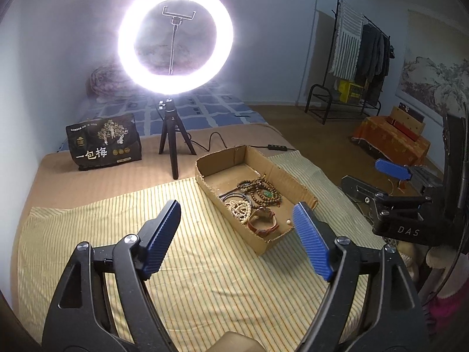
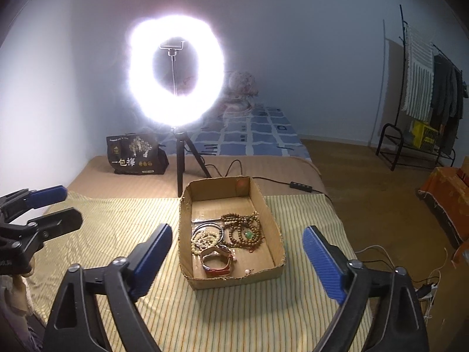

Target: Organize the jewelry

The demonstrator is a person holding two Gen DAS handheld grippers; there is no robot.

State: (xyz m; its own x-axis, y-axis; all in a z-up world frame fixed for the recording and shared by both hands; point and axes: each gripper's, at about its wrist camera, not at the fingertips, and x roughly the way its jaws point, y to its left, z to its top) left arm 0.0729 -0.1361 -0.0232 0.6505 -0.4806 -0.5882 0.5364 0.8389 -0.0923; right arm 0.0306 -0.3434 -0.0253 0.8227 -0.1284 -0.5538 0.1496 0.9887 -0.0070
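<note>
While both claws are held wide and empty, the left gripper and right gripper face a cardboard tray at frame centre. Tangled bead strands seem light and slippery; the stiffer leather watch strap is judged easiest to pinch.

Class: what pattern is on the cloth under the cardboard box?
Thin yellow-green and white stripes on the cloth, clearest in the right wrist view.

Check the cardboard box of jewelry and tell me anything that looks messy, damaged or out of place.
In the cardboard box, the brown bead strand, pale bead strand and dark bangles lie heaped and overlapping, not sorted. A small pale bead sits loose near the front wall. The box's rim is ragged and torn. Nothing has spilled outside.
</note>
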